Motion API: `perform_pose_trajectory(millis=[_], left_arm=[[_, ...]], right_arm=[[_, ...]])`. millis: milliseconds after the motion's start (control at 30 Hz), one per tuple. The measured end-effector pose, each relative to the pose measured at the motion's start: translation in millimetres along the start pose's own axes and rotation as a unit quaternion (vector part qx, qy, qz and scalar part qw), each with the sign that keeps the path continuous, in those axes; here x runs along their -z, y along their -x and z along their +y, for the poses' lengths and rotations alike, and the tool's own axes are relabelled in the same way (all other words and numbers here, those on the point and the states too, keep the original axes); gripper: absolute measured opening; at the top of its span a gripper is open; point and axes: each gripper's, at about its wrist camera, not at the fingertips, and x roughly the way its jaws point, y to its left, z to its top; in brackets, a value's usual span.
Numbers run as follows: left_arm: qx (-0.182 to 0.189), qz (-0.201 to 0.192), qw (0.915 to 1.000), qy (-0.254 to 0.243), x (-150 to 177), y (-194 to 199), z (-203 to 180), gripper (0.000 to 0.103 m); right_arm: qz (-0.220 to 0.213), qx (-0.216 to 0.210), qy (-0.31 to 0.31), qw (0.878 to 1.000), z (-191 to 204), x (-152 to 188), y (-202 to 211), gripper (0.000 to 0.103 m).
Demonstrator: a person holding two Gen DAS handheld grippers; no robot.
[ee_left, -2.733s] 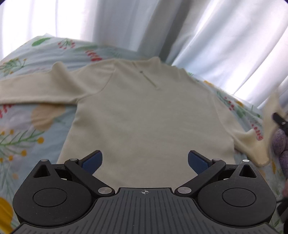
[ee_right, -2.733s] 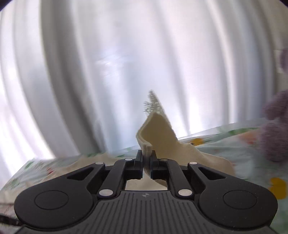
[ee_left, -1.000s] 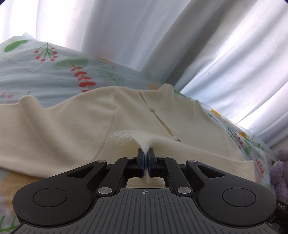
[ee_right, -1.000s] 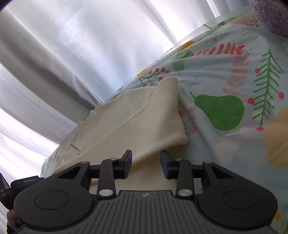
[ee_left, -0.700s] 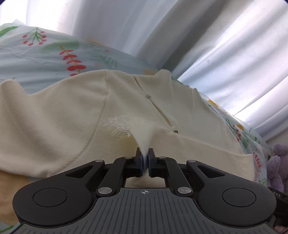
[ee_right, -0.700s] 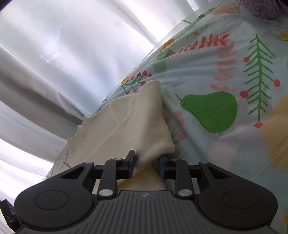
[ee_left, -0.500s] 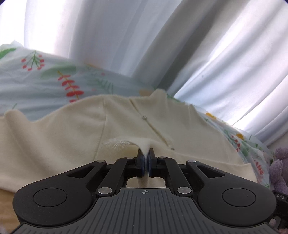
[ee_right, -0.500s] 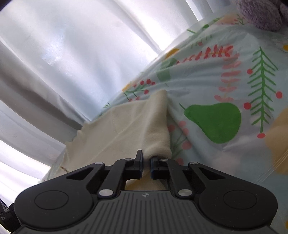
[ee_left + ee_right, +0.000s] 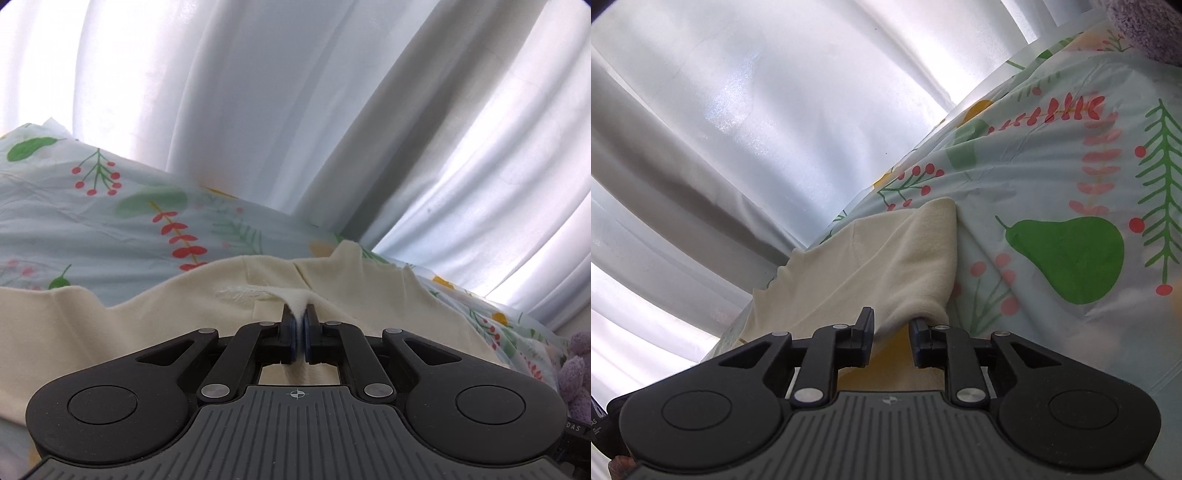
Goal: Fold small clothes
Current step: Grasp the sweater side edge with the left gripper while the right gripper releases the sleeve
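white curtain (image 9: 295, 110) fills the upper frame | floral bedsheet (image 9: 1052, 177) mid-frame, right | cream sweater (image 9: 110, 332) spread on it, lower centre | left gripper (image 9: 299, 332) low, level, pinched tight on a frayed fold | right gripper (image 9: 892, 332) tilted, jaws partly apart around the folded sleeve (image 9: 916, 266) | purple plush (image 9: 574, 373) at right edge

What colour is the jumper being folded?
Cream jumper, clearest in the right wrist view.

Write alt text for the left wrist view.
The left tongs are shut on a pinched fold of a cream top spread over a floral sheet. White curtains fill the background, and a purple plush toy sits at the right edge.
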Motion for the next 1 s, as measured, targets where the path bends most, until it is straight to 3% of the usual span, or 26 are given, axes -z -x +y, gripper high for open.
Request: perform_pose_trajectory(millis=[33,67,100,200,333,500,600,667,900,1000], left_arm=[[-0.002,0.0,1.0,-0.002,-0.9,-1.1,-0.1,0.006],[-0.002,-0.001,1.0,-0.005,-1.6,-1.6,-1.0,0.006],[-0.001,-0.002,1.0,-0.007,-2.0,-2.6,-1.4,0.006],[-0.009,0.009,0.9998,-0.017,0.8,-11.5,-1.6,0.006],[-0.03,0.06,0.9976,-0.015,10.7,-27.4,5.6,0.006],[-0.024,0.06,0.9978,-0.012,12.5,-18.4,12.6,0.01],[-0.023,0.051,0.9984,0.007,8.6,-13.2,17.3,0.012],[-0.02,0.046,0.9987,0.014,6.5,-10.8,17.2,0.012],[-0.03,0.073,0.9968,-0.011,19.1,-21.1,2.8,0.021],[-0.043,0.077,0.9959,-0.021,23.1,-22.9,3.2,0.022]], right_arm=[[-0.002,0.011,0.009,1.0,2.5,0.2,-1.0,0.017],[-0.005,0.025,0.025,0.999,6.7,0.5,-2.2,0.008],[-0.015,0.033,0.043,0.998,10.9,2.0,-1.3,0.007],[-0.046,0.031,0.077,0.995,18.0,6.5,3.4,0.007],[-0.003,0.061,0.081,0.995,12.0,7.3,-3.7,0.009],[-0.001,0.063,0.136,0.989,25.8,5.9,26.8,0.017],[-0.045,0.086,0.193,0.976,43.0,5.2,42.2,0.02],[-0.051,0.087,0.223,0.97,53.4,3.5,38.3,0.02],[0.025,0.13,0.317,0.939,76.9,10.1,-39.0,0.019],[0.023,0.167,0.365,0.916,81.1,12.1,-57.5,0.018]])
